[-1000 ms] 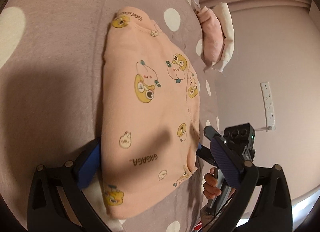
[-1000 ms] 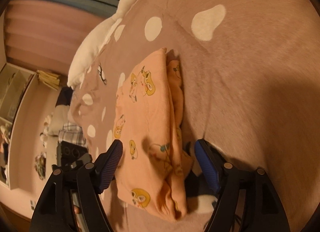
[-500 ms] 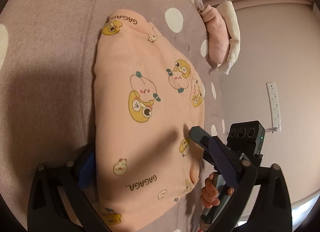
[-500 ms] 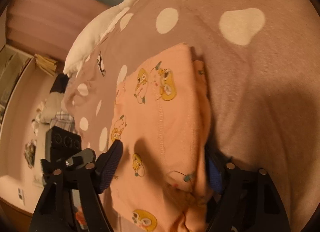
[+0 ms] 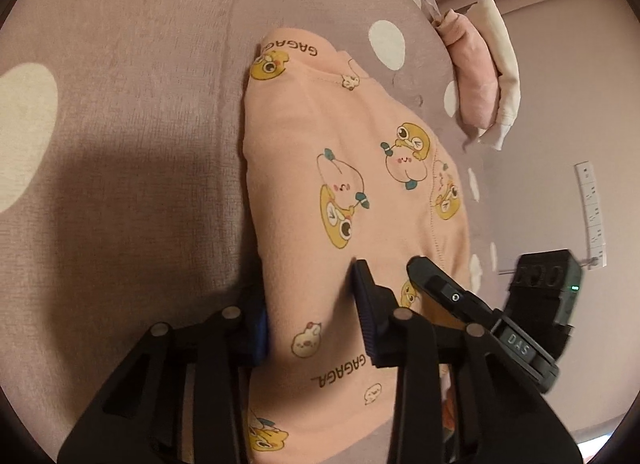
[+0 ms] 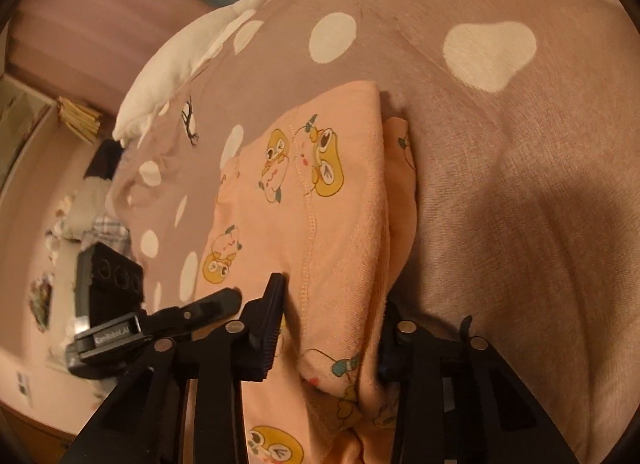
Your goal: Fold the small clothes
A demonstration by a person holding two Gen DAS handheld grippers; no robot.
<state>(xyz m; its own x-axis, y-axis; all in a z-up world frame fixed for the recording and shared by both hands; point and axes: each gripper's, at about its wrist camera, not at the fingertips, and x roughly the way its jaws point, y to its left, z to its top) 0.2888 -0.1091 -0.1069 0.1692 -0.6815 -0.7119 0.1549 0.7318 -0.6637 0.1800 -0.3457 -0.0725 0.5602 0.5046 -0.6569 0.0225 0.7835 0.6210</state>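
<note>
Peach cloth bunches between both sets of fingers: the left gripper [image 5: 310,314] and right gripper [image 6: 332,338] have just been closing and now pinch the near edge of the folded garment [image 5: 344,191] lying on the spotted bedspread [image 5: 120,143]. Likely next: lift together and fold it away, hands level.

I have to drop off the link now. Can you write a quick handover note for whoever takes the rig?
Left claw: jaws just closed, pinching the near edge of the folded peach cartoon-print garment.
Right claw: jaws just closed on the same garment's other near corner.
Garment lies on the polka-dot bedspread, already folded into layers.
Left to do: probably lift this edge and fold it forward.
</note>
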